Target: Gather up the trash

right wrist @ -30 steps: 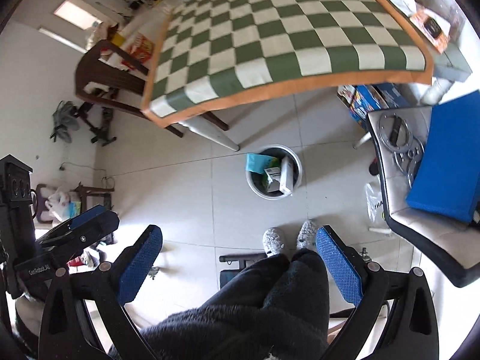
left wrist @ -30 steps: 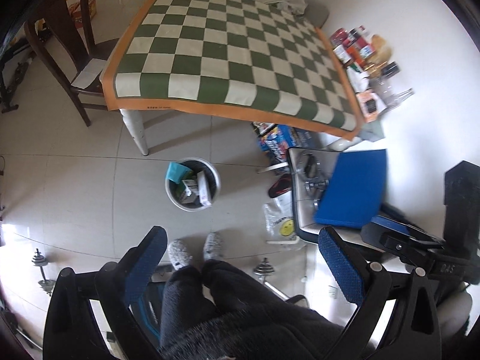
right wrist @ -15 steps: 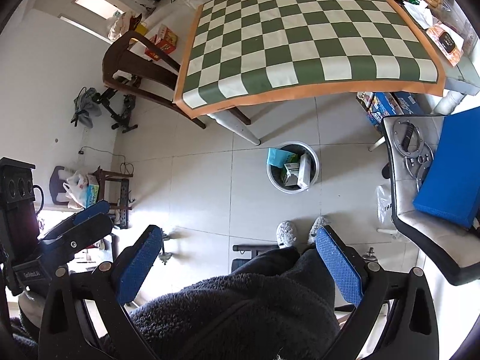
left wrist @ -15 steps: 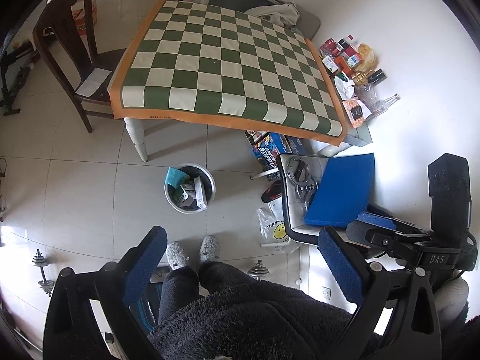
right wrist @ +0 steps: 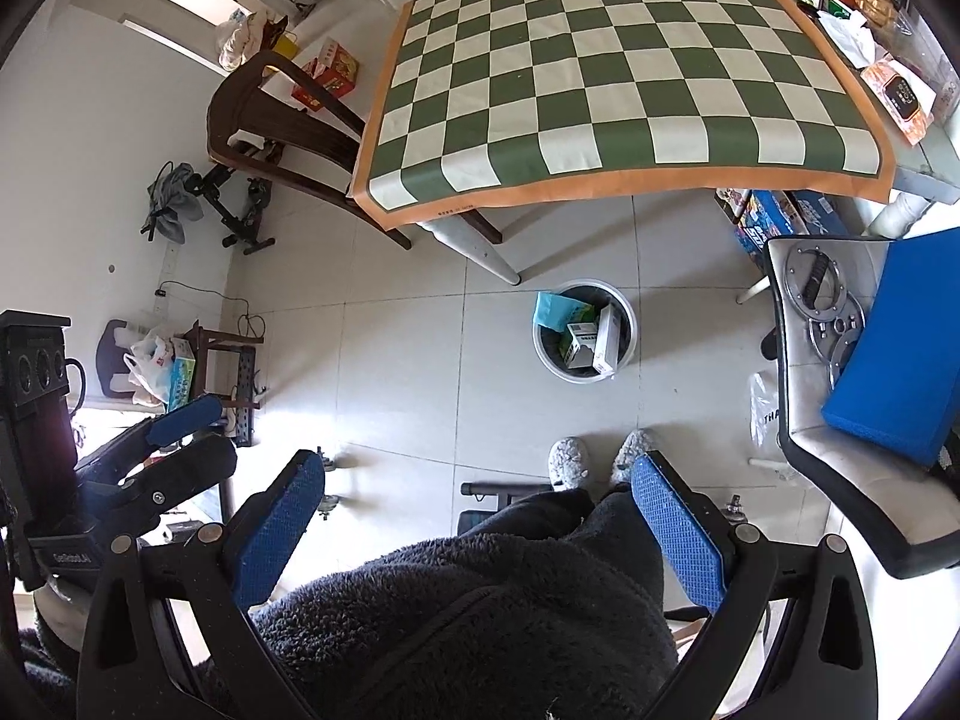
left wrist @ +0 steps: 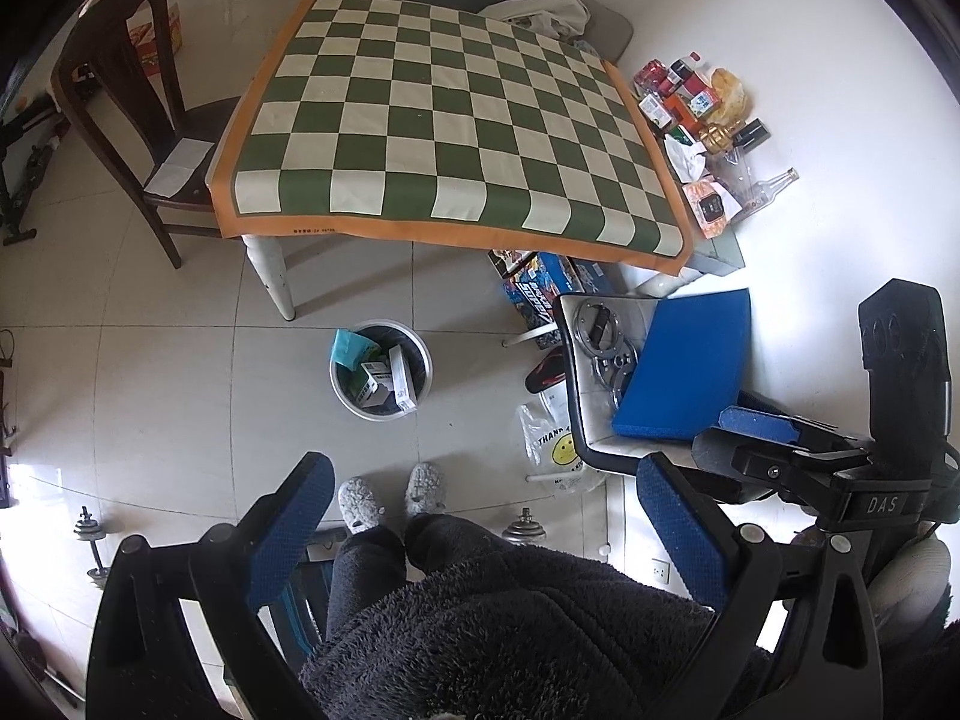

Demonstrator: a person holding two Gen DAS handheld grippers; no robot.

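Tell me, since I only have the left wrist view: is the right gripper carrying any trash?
Observer: No. The right wrist view shows the right gripper open, with nothing between its blue pads.
Reviewer: What is along the wall to the person's left? My view cuts that off.
Observer: A small dark stand holding a white plastic bag and a teal tissue box.
Reviewer: Anything further along that wall?
Observer: A grey cloth is draped over a black folding exercise frame on the floor, beyond the wooden chair.
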